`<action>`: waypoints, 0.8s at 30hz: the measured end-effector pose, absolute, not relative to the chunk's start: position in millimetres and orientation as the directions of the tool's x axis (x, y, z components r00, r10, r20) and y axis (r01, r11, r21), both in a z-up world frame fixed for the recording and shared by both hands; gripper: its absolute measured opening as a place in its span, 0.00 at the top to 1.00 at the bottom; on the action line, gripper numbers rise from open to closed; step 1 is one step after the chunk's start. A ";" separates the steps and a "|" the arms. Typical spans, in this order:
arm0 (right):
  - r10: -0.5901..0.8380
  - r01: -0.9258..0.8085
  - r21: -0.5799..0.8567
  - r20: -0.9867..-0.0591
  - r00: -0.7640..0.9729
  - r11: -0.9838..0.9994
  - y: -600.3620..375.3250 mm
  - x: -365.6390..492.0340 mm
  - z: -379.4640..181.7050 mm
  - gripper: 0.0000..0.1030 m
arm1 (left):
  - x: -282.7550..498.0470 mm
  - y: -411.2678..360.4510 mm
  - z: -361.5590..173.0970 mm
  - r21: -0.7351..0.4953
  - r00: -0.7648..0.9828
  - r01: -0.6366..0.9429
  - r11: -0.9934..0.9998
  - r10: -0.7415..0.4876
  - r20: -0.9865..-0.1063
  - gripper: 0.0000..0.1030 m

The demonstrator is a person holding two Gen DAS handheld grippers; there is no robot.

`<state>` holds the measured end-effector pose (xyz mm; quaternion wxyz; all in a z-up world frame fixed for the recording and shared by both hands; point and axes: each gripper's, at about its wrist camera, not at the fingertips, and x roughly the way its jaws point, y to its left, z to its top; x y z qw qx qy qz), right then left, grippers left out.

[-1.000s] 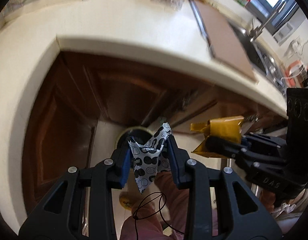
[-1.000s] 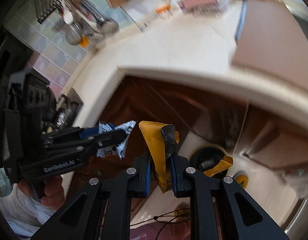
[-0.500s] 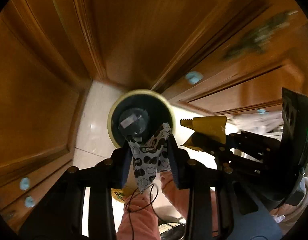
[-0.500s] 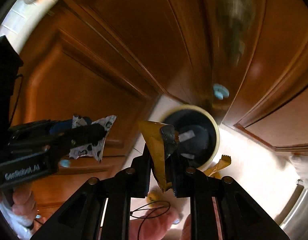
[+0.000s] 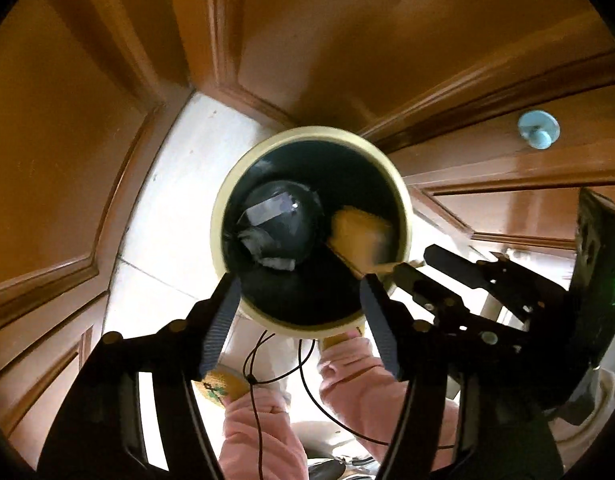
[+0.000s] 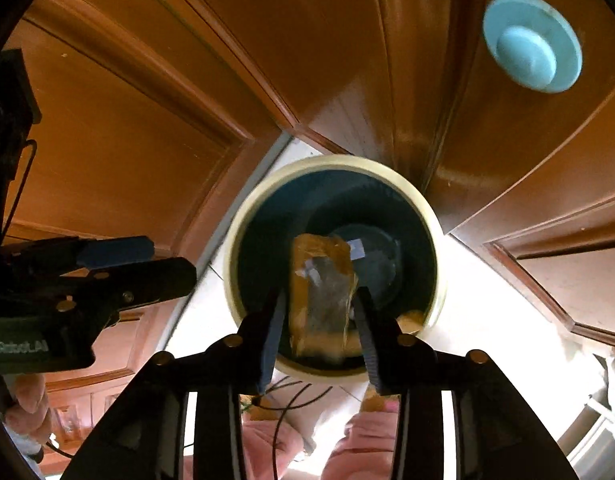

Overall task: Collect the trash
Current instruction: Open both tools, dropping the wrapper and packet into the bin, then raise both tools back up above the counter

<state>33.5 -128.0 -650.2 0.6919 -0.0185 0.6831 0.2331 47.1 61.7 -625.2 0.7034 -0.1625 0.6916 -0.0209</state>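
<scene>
Brown wooden cabinet doors [image 5: 347, 40] fill the upper half of both wrist views, from about nine o'clock round to three, and a pale blue round knob [image 6: 531, 44] sits on one door at two o'clock in the right wrist view. Below them lies a pale tiled floor [image 5: 167, 216], and on it stands a round trash bin [image 5: 223, 200] with a cream rim and a dark liner, near the centre of each view. The left gripper [image 5: 299, 320] points down over the bin's six o'clock edge; its jaws are opening, spread wide, with nothing between them. The right gripper [image 6: 317, 336] also points down over the bin; its jaws are opening, and the yellow wrapper [image 6: 321, 280] hangs blurred in the gap between them, over the bin's mouth, so I cannot tell whether the pads touch it. In the left wrist view that wrapper shows at three o'clock inside the rim. Grey crumpled scraps [image 5: 275, 232] lie at the bin's bottom. Pink sleeves [image 5: 259, 432] and a thin black cord [image 5: 307, 384] appear at six o'clock.
</scene>
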 end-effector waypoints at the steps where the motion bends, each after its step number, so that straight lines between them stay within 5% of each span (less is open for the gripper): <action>1: 0.296 -0.347 0.294 -0.954 -0.049 0.890 -128.3 31.5 -651.1 0.65 | 44.6 62.8 -623.8 -0.257 0.044 -0.199 0.946 -0.254 -0.966 0.42; 14: 0.298 -0.331 0.297 -0.953 -0.050 0.896 -123.4 50.0 -593.6 0.63 | 36.3 64.7 -526.9 -0.233 0.130 -0.153 0.961 -0.214 -0.968 0.42; 24: 0.318 -0.304 0.299 -0.948 0.015 0.905 -125.4 54.1 -458.0 0.63 | 24.7 51.3 -381.6 -0.200 0.222 -0.042 0.979 -0.186 -0.957 0.42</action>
